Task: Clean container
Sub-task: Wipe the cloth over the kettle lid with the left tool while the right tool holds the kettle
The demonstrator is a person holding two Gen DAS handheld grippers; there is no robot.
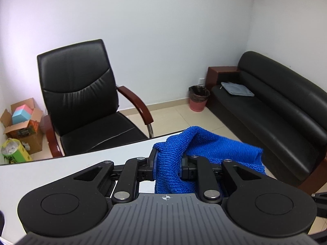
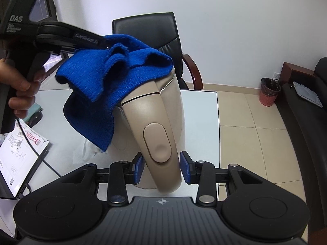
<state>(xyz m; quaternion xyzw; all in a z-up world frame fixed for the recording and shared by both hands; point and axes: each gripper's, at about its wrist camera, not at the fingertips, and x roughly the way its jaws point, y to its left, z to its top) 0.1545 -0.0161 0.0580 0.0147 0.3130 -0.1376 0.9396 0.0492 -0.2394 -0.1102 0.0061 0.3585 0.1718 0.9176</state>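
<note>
A beige electric kettle (image 2: 175,110) stands on the white table (image 2: 200,106); its handle (image 2: 157,140) points toward my right gripper. My right gripper (image 2: 161,168) has its blue pads on either side of the lower handle with small gaps, so it is open around it. My left gripper (image 1: 168,166) is shut on a blue cloth (image 1: 204,149). In the right wrist view the left gripper (image 2: 102,42) holds the blue cloth (image 2: 110,81) draped over the kettle's top and left side. The kettle is not in the left wrist view.
A black office chair (image 1: 81,96) stands behind the table, a black sofa (image 1: 286,110) along the right wall, a pink bin (image 1: 198,98) in the corner. Papers (image 2: 18,153), a cable and a crumpled tissue (image 2: 81,151) lie on the table at left. Cardboard boxes (image 1: 22,122) sit on the floor.
</note>
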